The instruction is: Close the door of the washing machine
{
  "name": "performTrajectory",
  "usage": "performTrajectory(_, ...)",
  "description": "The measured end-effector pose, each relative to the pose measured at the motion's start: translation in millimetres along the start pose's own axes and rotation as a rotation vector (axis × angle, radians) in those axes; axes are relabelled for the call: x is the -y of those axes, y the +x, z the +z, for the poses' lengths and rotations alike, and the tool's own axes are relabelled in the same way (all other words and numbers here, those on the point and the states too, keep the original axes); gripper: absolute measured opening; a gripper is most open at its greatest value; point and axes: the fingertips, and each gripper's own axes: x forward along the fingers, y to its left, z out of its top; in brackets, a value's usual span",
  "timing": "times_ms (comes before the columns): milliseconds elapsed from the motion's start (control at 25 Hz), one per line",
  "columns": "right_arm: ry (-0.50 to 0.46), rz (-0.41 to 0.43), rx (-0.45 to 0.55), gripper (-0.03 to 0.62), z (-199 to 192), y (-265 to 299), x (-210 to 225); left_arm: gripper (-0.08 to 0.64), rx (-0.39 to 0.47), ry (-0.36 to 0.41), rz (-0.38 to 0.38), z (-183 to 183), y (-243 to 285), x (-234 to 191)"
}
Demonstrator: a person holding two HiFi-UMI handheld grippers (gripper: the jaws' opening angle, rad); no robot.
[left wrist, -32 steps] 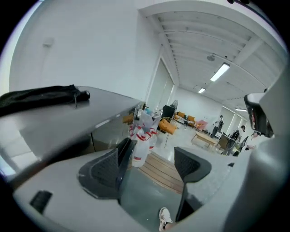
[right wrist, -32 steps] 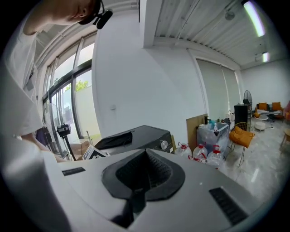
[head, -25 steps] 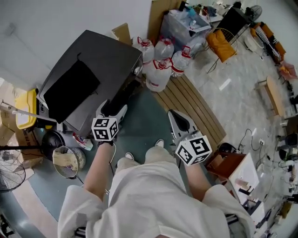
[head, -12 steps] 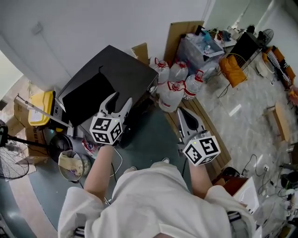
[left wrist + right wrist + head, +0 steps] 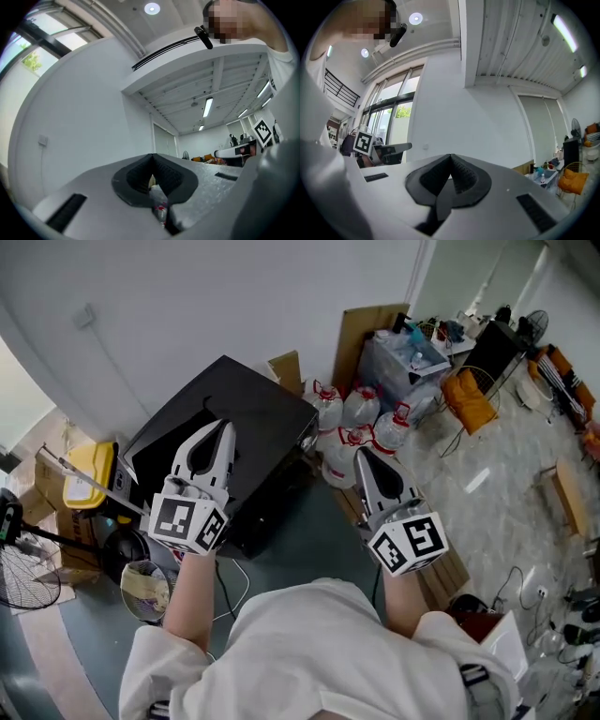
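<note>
The washing machine (image 5: 272,418) is a black box against the white wall, seen from above in the head view. Its front face is in shadow, and I cannot make out how the door stands. My left gripper (image 5: 222,425) hangs in the air above the machine's top, apart from it. Its jaws have just been closing and now meet with nothing between them. In the left gripper view the shut left gripper (image 5: 152,158) points at the bare wall and ceiling. My right gripper (image 5: 364,454) is shut and empty, out to the right of the machine, and the right gripper (image 5: 450,160) also points at the wall.
Several large water jugs (image 5: 361,423) stand right of the machine, with a clear plastic crate (image 5: 408,357) and cardboard (image 5: 366,329) behind them. A wooden slatted platform (image 5: 450,570) lies on the floor. A yellow box (image 5: 89,474), a wastebasket (image 5: 145,582) and a fan (image 5: 19,568) crowd the left.
Both grippers have risen, the left one much more, from the machine's front up above its top. The left jaws went from open to shut with nothing in them.
</note>
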Motion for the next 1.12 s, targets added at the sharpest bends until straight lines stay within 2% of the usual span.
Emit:
performTrajectory(80,0.001,-0.013,0.002,-0.003,1,-1,7,0.006,0.019,0.044,0.008,13,-6,1)
performTrajectory(240,-0.004,-0.044,0.002,-0.002,3,-7,24,0.006,0.077,0.007,0.028,27,-25,-4)
performTrajectory(320,0.000,-0.075,-0.013,-0.002,-1,-14,33,0.005,0.080,0.005,0.048,28,-38,-7)
performTrajectory(560,0.000,-0.144,-0.058,-0.002,-13,-32,53,0.005,0.025,-0.002,0.125,13,-68,-23)
performTrajectory(840,-0.023,-0.217,-0.094,-0.002,-14,-54,61,0.005,-0.049,-0.074,0.280,-19,-115,-49)
performTrajectory(920,-0.025,-0.231,-0.096,-0.002,-12,-60,61,0.005,-0.054,-0.070,0.284,-19,-121,-53)
performTrajectory(1120,-0.022,-0.235,-0.082,-0.002,-9,-63,49,0.005,-0.048,-0.018,0.218,-7,-115,-43)
